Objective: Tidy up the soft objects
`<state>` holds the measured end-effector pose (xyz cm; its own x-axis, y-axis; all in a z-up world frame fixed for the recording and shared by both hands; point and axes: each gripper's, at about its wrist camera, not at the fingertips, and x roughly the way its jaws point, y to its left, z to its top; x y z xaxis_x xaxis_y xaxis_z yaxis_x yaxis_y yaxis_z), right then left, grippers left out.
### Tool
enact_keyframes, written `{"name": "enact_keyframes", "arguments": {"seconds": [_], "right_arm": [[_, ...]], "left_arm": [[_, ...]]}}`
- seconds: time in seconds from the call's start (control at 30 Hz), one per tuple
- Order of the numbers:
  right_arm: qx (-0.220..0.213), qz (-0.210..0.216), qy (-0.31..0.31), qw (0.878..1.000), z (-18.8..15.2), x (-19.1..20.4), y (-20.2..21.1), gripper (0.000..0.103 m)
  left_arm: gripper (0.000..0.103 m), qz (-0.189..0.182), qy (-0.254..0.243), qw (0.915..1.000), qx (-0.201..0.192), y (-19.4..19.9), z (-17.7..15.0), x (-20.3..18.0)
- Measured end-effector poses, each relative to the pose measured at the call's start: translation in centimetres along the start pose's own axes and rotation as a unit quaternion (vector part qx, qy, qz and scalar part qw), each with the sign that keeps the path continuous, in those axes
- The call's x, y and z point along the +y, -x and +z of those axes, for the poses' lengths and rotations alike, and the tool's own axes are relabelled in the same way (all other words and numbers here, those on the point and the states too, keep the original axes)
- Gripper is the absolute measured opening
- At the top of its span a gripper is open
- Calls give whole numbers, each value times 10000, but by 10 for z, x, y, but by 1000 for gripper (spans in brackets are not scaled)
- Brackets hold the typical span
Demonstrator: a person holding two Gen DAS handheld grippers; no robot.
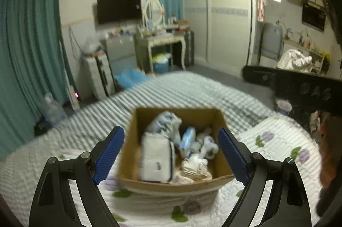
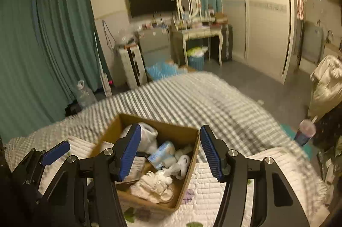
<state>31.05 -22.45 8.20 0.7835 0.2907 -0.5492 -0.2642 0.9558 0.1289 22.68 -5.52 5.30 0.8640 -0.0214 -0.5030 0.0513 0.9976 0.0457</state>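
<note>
A brown cardboard box (image 1: 198, 115) sits on the bed and also shows in the right wrist view (image 2: 188, 171). Inside it lie soft items: a white pouch with dark trim (image 1: 157, 159), a pale blue bundle (image 1: 164, 122), a blue-white pack (image 1: 187, 139), white socks (image 1: 207, 144) and cream cloth (image 1: 193, 169). My left gripper (image 1: 171, 152) is open and empty, its jaws straddling the box from above. My right gripper (image 2: 171, 152) is open and empty over the box's right half. One left gripper finger (image 2: 55, 152) shows at the left in the right wrist view.
The bed has a grey striped cover (image 1: 171, 90) and a white floral quilt (image 1: 277, 141). A dressing table (image 1: 164, 38), a bin (image 1: 161, 65), a suitcase (image 1: 97, 77) and a water bottle (image 1: 52, 109) stand beyond. A drink cup (image 2: 305, 134) stands right of the bed.
</note>
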Motion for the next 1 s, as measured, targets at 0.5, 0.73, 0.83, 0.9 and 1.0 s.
{"name": "enact_keyframes", "arguments": {"seconds": [0.5, 0.73, 0.83, 0.9, 1.0], "right_arm": [[-1728, -634, 479, 9818, 4, 72, 268, 103], [-2391, -399, 516, 9688, -62, 99, 294, 103], [-2363, -206, 483, 9703, -82, 104, 279, 103], [-2346, -225, 513, 9705, -95, 107, 263, 103], [-2248, -173, 371, 9735, -110, 104, 230, 103]], "left_arm": [[97, 285, -100, 9797, -1981, 230, 43, 32], [97, 425, 15, 9735, -2248, 234, 3, 48], [97, 314, -36, 9788, -2025, 213, -16, 54], [97, 385, -50, 9805, -1925, 197, -29, 58], [97, 554, -36, 9824, -1781, 173, -49, 64]]}}
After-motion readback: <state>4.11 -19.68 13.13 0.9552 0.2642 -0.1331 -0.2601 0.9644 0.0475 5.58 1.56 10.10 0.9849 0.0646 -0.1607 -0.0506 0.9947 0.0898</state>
